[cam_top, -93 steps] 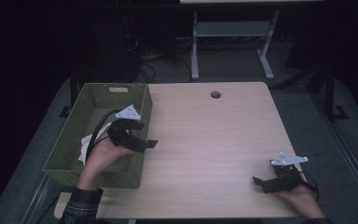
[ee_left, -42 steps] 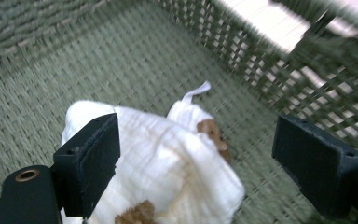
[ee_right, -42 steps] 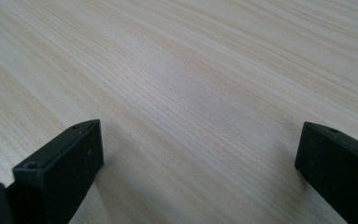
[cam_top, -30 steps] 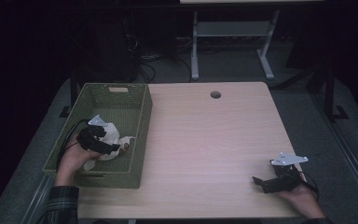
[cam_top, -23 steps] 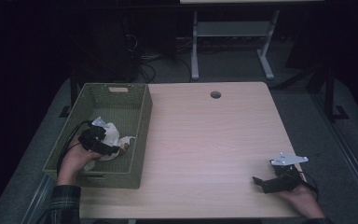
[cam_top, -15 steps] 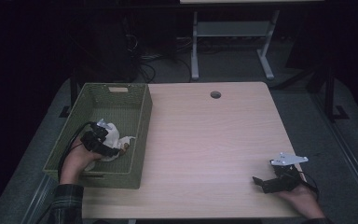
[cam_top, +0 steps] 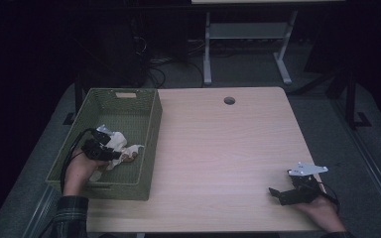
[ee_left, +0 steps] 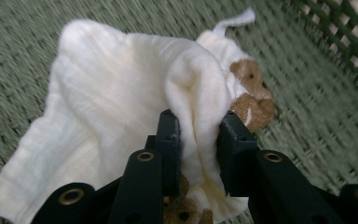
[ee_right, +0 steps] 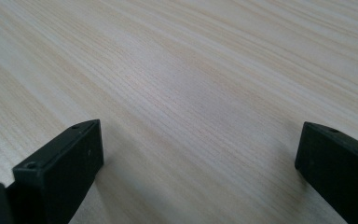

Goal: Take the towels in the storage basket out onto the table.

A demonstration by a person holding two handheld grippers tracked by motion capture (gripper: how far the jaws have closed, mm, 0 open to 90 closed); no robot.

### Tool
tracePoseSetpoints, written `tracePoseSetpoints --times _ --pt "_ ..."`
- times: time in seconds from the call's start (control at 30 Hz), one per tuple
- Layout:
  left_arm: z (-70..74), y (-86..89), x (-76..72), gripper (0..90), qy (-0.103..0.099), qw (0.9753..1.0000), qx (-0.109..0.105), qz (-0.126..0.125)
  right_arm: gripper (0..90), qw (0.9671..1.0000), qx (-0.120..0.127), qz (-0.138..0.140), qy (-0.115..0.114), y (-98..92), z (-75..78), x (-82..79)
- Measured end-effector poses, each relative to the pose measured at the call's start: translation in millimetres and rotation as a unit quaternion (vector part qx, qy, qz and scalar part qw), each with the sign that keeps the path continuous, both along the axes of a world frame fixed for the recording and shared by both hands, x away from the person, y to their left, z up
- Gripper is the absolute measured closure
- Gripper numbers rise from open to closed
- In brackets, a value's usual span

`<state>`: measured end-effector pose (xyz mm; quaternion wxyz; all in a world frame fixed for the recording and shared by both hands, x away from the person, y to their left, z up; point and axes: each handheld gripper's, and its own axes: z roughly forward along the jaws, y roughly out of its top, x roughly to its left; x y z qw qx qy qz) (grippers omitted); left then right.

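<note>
A person's left gripper (cam_top: 110, 150) reaches down into a green basket (cam_top: 148, 144) at the left edge of a wooden table (cam_top: 218, 148), its two black jaws drawn in on a raised fold of a white cloth (cam_top: 121, 144). In the left gripper view, the gripper (ee_left: 196, 125) pinches that fold between its tips, the jaws nearly together with only the bunched fabric between them. The cloth (ee_left: 116, 102) spreads out ahead of and to the left of the jaws, lying crumpled on the basket's woven floor (ee_left: 37, 32). Small brown patches (ee_left: 254, 100) show on the cloth just right of the right-hand jaw, and more brown shows low between the jaws; what they are cannot be told. The basket's lattice wall (ee_left: 349, 28) rises beyond and to the right of the gripper. From the high view, the left hand (cam_top: 79, 171) sits behind the gripper inside the basket, a plaid sleeve (cam_top: 69, 215) trailing over the near rim.

Well apart, at the table's near right corner, the right gripper (cam_top: 274, 192) rests low on the bare wood, held by the right hand (cam_top: 320, 210), with its grey plate (cam_top: 307, 168) on top. In the right gripper view, the gripper (ee_right: 198, 154) stands wide open, jaws far apart with nothing but tabletop (ee_right: 191, 70) between and ahead of them.
</note>
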<state>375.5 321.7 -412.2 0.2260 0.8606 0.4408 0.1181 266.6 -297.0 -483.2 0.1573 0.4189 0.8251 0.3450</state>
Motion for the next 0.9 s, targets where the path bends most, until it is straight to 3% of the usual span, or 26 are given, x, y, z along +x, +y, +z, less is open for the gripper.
tracePoseSetpoints --times 0.2,0.37,0.63,0.9 --pt "8.8 5.2 -2.9 76.4 -0.021 0.999 -0.039 0.005 0.7 1.0 0.0 0.0 0.0 0.0 0.0 0.0" --pt "16.4 11.4 -5.6 77.8 -0.039 0.9962 -0.078 0.008 0.7 1.0 0.0 0.0 0.0 0.0 0.0 0.0" --pt "31.3 21.6 -11.4 78.4 -0.074 0.9874 -0.14 0.01 0.7 1.0 0.0 0.0 0.0 0.0 0.0 0.0" --pt "51.1 25.9 -17.9 78.9 -0.103 0.9801 -0.17 0.011 0.7 1.0 0.0 0.0 0.0 0.0 0.0 0.0"
